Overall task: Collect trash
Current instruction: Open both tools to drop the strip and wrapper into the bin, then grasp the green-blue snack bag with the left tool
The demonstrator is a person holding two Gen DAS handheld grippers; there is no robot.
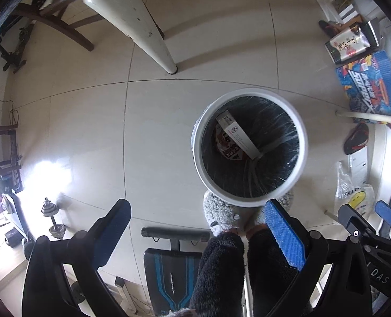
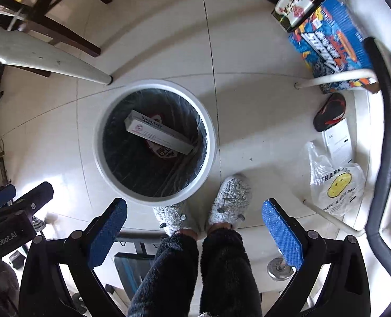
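Both my grippers, left (image 1: 198, 231) and right (image 2: 195, 228), spread wide, holding nothing. Long box (image 2: 158, 135) lies inside white bin (image 2: 100, 137), over a red wrapper (image 1: 223, 145).

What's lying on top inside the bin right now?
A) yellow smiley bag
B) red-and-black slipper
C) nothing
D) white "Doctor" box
D: a long white box printed "Doctor" lies across the inside of the black-lined bin, over a red wrapper; both grippers, left and right, are open and hold nothing.
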